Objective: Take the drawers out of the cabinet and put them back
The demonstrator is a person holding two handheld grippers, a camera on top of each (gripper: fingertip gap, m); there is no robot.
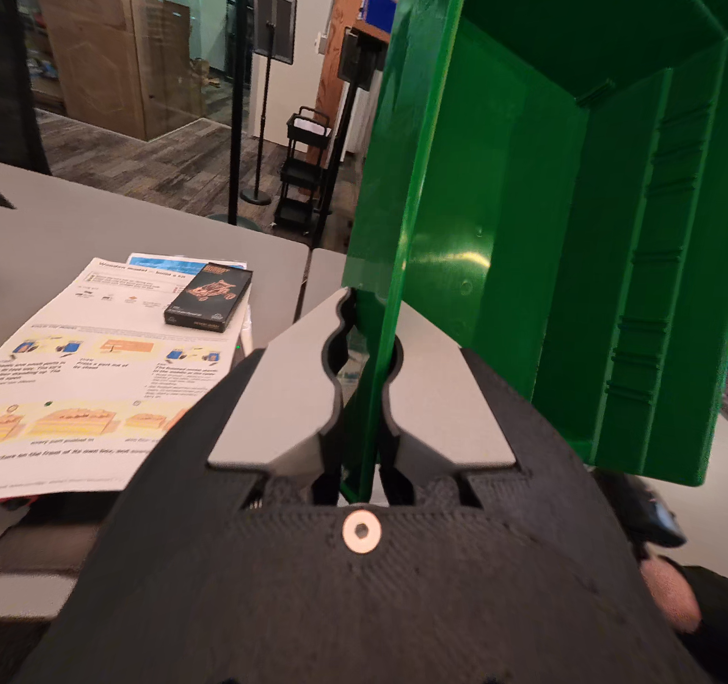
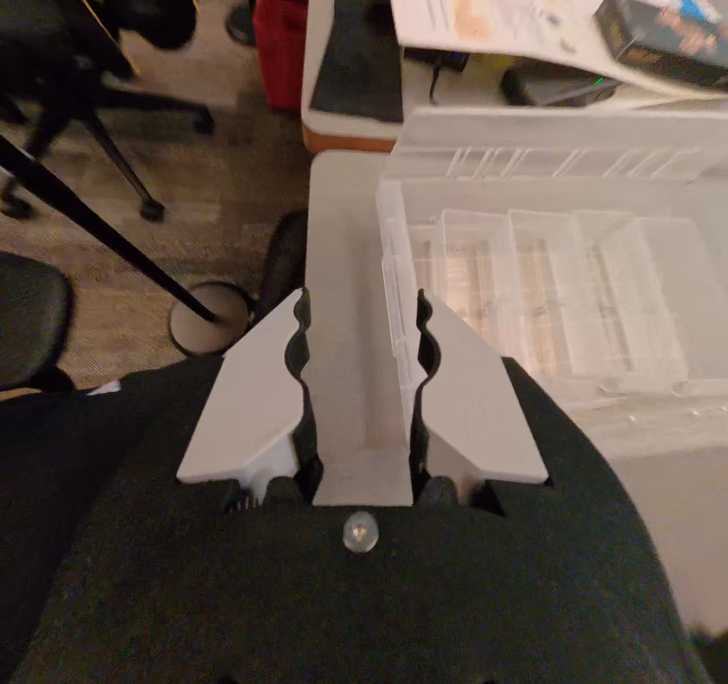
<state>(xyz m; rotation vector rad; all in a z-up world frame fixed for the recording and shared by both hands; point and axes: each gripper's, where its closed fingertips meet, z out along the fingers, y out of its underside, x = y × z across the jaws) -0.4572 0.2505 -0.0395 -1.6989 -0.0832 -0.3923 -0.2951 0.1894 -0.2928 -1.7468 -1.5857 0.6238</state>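
Note:
In the left wrist view my left gripper (image 1: 372,299) is shut on the thin front wall of a green plastic drawer (image 1: 551,232). It holds the drawer in the air, turned on its side, with the empty inside facing me. In the right wrist view my right gripper (image 2: 362,293) is open and empty above the grey table (image 2: 342,232). The left rim of a clear plastic drawer (image 2: 551,291) with several compartments lies between its fingers, close to the right finger. A clear plastic cabinet (image 2: 551,141) lies just behind that drawer. The view is blurred.
Printed instruction sheets (image 1: 98,350) and a small black box (image 1: 208,297) lie on the table to the left. A black cart (image 1: 303,169) and stands are beyond the table. In the right wrist view a chair (image 2: 31,310), a stand base (image 2: 208,318) and a red bag (image 2: 279,35) sit on the floor.

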